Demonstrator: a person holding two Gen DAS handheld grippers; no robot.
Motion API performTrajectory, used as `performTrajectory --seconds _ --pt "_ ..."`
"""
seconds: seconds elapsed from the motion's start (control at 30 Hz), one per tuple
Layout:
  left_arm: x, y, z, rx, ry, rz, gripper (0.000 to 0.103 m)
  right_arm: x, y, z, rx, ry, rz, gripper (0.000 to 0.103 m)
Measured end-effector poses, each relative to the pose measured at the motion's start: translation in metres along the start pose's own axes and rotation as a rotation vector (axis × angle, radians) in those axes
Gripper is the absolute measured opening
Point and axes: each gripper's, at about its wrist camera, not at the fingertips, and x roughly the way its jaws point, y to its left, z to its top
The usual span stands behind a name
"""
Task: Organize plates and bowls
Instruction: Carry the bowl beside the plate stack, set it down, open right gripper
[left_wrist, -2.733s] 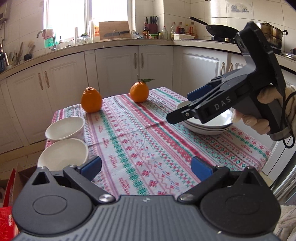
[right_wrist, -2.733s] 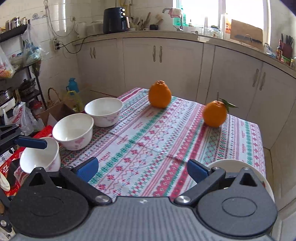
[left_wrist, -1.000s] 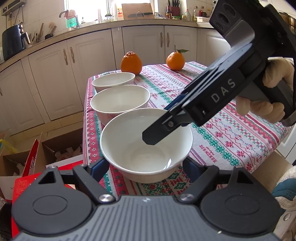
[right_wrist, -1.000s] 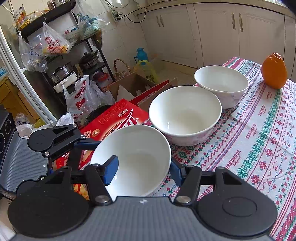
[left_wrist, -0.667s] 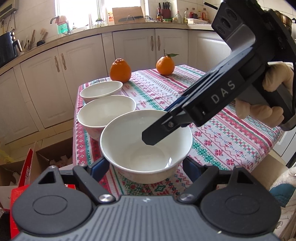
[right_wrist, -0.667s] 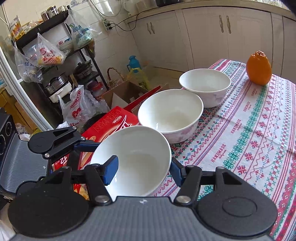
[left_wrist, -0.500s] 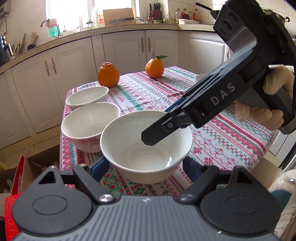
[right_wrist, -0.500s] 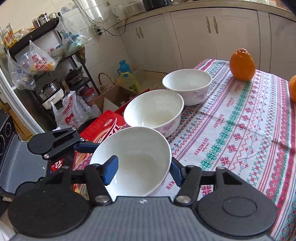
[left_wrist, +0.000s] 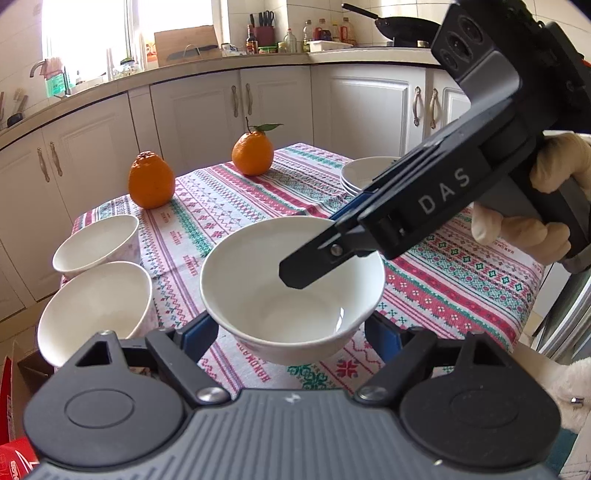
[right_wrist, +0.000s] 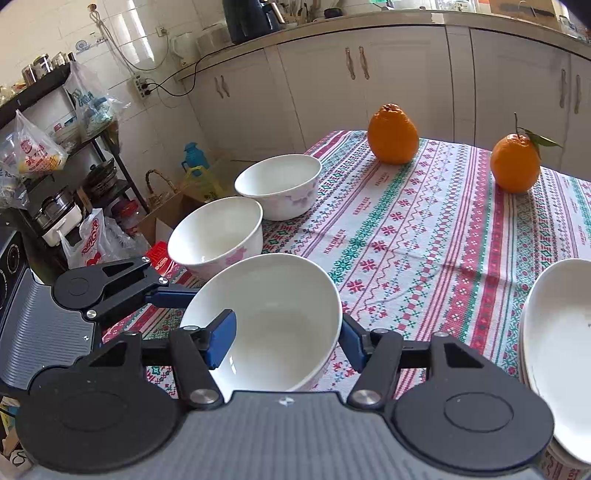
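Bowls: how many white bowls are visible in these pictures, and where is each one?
3. One bowl is held between both grippers. A second bowl stands near the table's left edge. The third bowl stands just behind it, nearer the ridged orange.

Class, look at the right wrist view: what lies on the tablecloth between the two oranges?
Nothing: between the bumpy orange and the leafy orange only bare patterned tablecloth shows, in the right wrist view.

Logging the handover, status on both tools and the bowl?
Left tool and right tool both shut on held bowl, above tablecloth. Two bowls nearby at the edge, plate stack right.
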Motion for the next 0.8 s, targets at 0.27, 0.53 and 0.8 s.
performTrajectory --seconds 0.27,0.53,0.8 --pt "0.017 -0.007 0.009 -0.002 0.004 -0.029 0.086 -0.004 -0.022 -0.005 0.048 -0.009 -0.025 0.066" --pt "0.025 -0.010 0.013 -0.011 0.014 -0.042 0.086 -0.003 -0.032 -0.007 0.069 -0.007 -0.036 0.066" --pt "0.029 -0.011 0.012 -0.019 0.024 -0.047 0.086 -0.002 -0.035 -0.009 0.075 0.002 -0.043 0.066"
